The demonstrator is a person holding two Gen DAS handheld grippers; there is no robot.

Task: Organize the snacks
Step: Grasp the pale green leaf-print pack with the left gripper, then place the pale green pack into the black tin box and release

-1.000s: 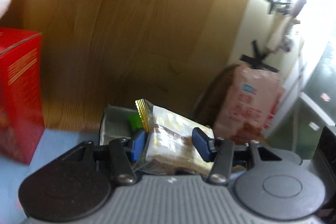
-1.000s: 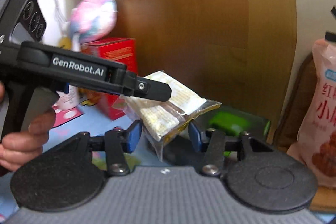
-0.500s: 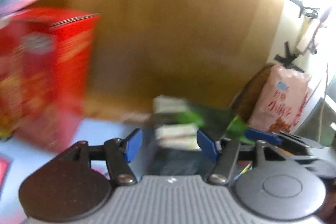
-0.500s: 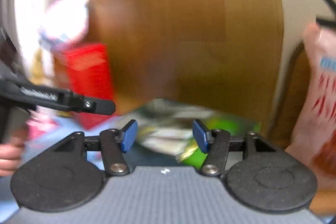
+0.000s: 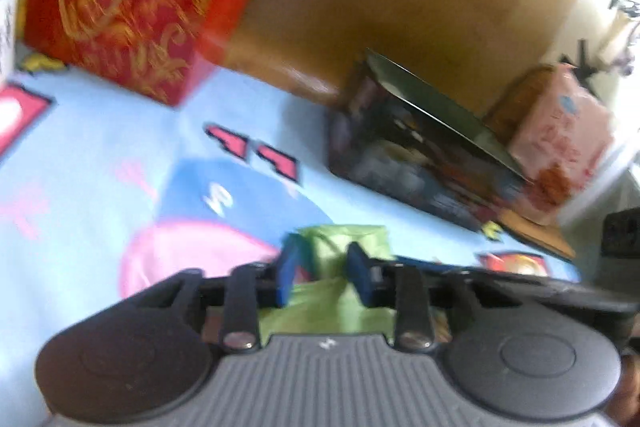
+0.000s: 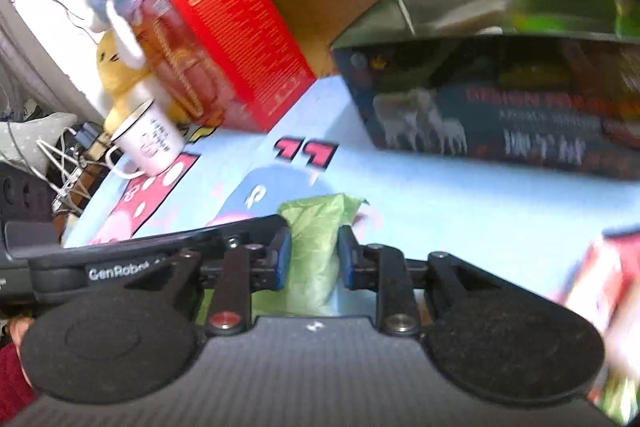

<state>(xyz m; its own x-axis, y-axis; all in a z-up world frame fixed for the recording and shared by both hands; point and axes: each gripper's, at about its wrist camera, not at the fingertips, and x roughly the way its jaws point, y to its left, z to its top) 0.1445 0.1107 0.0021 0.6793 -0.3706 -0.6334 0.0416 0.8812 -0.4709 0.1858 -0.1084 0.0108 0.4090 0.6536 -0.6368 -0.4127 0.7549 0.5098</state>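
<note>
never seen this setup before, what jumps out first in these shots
A green snack packet sits low in the middle, with both grippers' blue fingers just closed on it over a cartoon-print mat. Behind stand a red box on the left and an open dark box on the right.

Left gripper [image 5: 322,275]: grey ribbed housing flanked by two round black discs; black linkage arms fastened with silver screws; blue pads on black fingers [image 5: 285,273]. Right gripper [image 6: 313,259]: same build, dark ribbed housing, two textured black discs, black linkages, blue pads; one pivot screw shows a red centre, the other plain silver. In the right wrist view the other tool's black arm bears white lettering "GenRobot". A dark red knitted sleeve [image 6: 11,379] shows at the lower left corner of that view.
</note>
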